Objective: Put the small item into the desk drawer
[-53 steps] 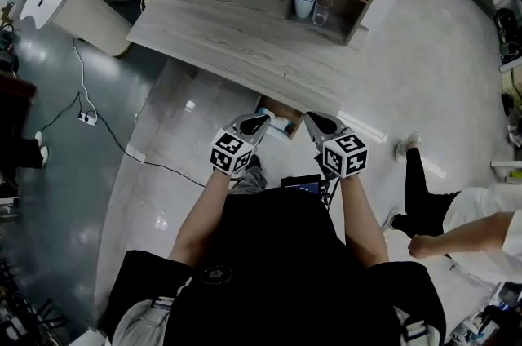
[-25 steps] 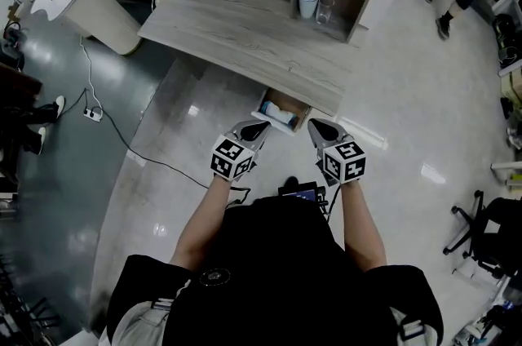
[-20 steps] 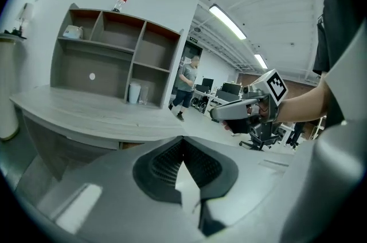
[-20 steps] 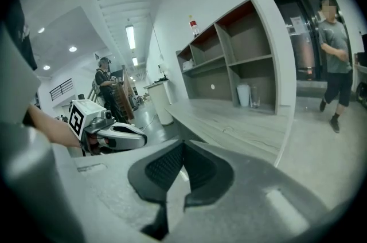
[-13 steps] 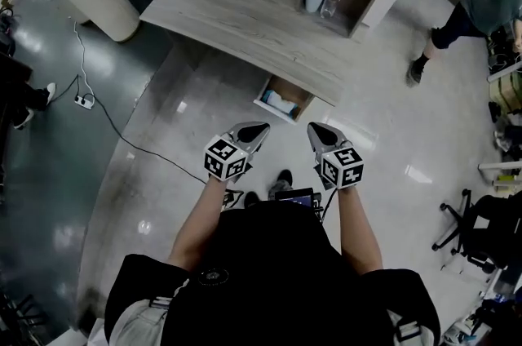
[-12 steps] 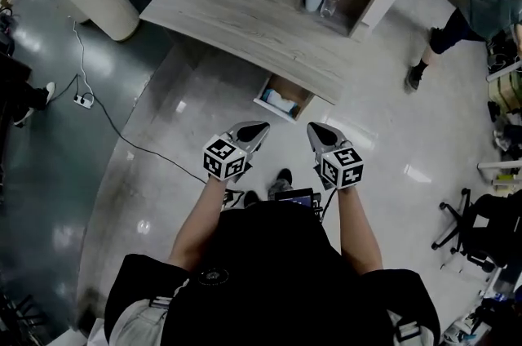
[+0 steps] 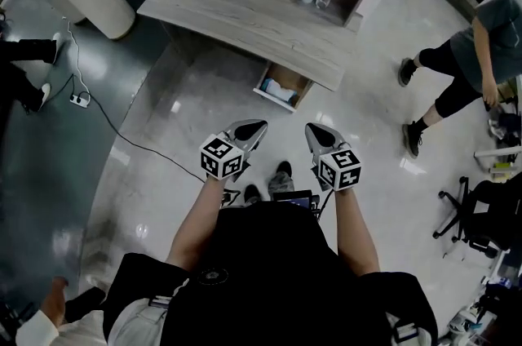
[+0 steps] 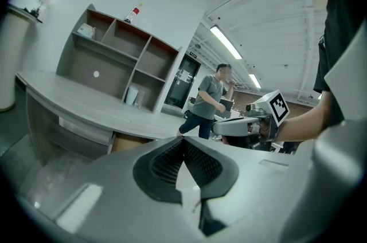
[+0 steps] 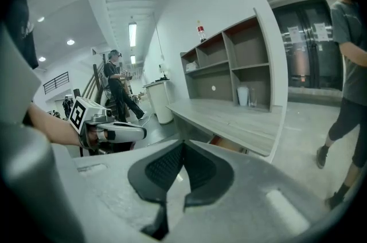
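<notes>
**1. Gripper state.** In the head view I hold the left gripper (image 7: 253,126) and the right gripper (image 7: 312,130) side by side at frame ctr, tips aimed up-frame. Each gripper view shows its jaws pressed fully together, pads meeting, nothing btwn them. Both tools are empty.

**2. Task item pos.** The desk drawer (image 7: 289,76) stands pulled out from under the desk (image 7: 245,14), upper ctr of the head view. A pale blue-white item (image 7: 280,92) lies inside it, close to the front wall. I judge this to be the small item, so placement looks done. It is too small here to read its shape or long axis.

**3. Key relation.** The drawer lies straight up-frame of the gap btwn my two tips. It is well apart from both, w/ bare floor (image 7: 281,122) in between. Neither gripper is clearly nearer; approx. even. The drawer front faces lower left, and the desk edge runs upper left to lower right.

**4. Next move (judgement).** If the drawer needs closing, I must first come in close. I then push the front panel toward upper right, square to the desk edge. Shut jaws serve as a pusher; no opening req'd. Risk: an off-axis push may bind the drawer.

**5. Note.** A bystander (image 7: 465,59) stands at the right edge, clear of that path.
</notes>
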Motion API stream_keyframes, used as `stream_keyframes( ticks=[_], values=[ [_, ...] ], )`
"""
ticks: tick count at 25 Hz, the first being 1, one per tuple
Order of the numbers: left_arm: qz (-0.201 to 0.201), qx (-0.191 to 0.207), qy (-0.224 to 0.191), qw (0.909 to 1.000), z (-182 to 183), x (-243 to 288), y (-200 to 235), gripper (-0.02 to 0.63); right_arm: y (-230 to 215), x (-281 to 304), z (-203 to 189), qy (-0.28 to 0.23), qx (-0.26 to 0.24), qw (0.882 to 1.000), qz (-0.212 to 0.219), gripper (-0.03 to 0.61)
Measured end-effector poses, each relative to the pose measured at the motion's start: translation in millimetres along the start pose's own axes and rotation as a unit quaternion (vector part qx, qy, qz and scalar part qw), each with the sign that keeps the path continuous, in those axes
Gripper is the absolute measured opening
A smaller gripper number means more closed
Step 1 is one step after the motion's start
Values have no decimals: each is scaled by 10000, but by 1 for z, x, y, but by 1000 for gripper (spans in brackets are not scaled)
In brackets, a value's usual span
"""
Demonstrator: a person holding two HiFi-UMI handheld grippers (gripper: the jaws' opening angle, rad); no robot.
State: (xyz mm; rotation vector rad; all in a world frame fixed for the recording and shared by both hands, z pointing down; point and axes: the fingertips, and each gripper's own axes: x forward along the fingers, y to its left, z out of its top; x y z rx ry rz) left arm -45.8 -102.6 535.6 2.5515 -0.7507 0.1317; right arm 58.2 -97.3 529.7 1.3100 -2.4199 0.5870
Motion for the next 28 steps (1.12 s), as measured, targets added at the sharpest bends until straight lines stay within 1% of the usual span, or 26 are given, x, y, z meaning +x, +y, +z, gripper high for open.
stream_keyframes(
  ticks=[16,28],
  values=[
    [-213,137,118,9996,-24,-26,-24,0,29,-20,-28,-118,220,9996,-132,0],
    [-276,189,117,9994,-26,-28,-35,0,31,-34,-29,-195,263,9993,-194,0]
  ],
)
